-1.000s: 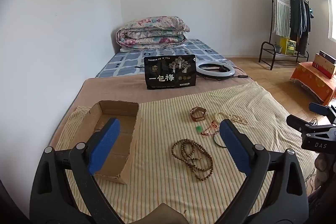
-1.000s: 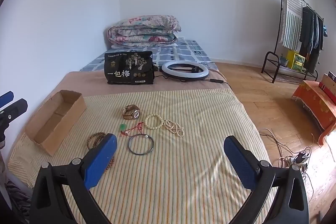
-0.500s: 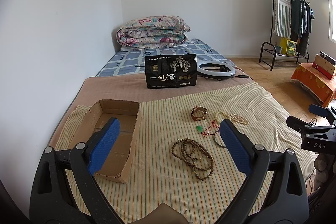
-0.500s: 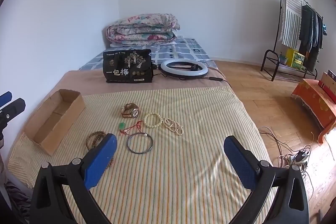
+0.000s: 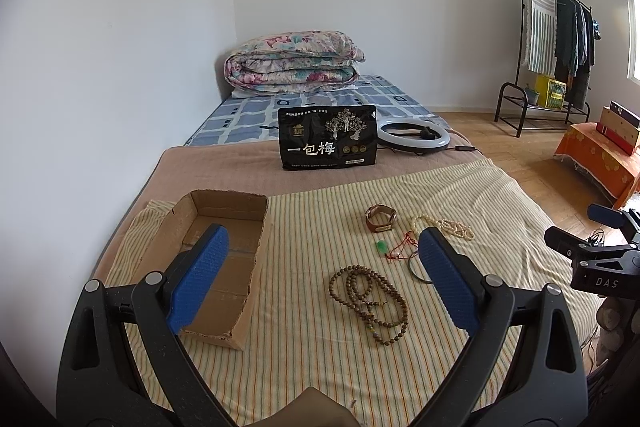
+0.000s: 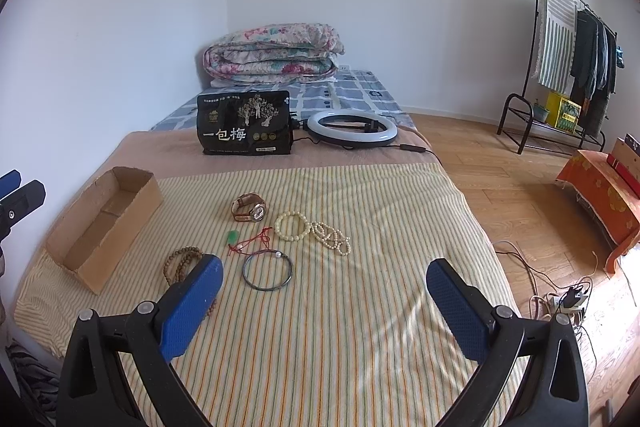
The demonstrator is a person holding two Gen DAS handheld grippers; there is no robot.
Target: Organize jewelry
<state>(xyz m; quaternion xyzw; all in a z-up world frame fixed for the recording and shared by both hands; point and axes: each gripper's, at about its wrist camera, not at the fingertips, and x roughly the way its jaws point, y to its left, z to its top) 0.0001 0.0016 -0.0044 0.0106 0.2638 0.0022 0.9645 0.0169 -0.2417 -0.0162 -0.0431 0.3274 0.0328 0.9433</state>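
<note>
1. Jewelry lies loose on the striped cloth (image 6: 360,327), none of it in the cardboard box (image 5: 208,259) yet; the box stands open and looks empty at the cloth's left edge, well apart from most pieces.
2. Pieces in view: a wooden bead strand (image 5: 370,297) nearest the box; a watch (image 6: 250,209) farther back; a green pendant on red cord (image 6: 240,241); a dark bangle (image 6: 267,271); a cream bead bracelet (image 6: 292,225) touching a smaller pearl strand (image 6: 332,239).
3. Left gripper (image 5: 322,277) hovers above the cloth with its jaws wide apart, holding nothing; the wooden bead strand sits between its blue pads in that view; right gripper (image 6: 322,307) is likewise spread and empty, with the bangle just ahead of it.
4. Judged step: the very start, choosing a first piece; nothing is grasped.
5. Next move, as I judge it: lower one gripper onto a piece, likely the left onto the wooden strand, close on a bunched part so loops do not trail, then carry it over the box wall and release.
6. Care needed: the red cord lies touching the bangle, so lifting either may drag the other.
</note>
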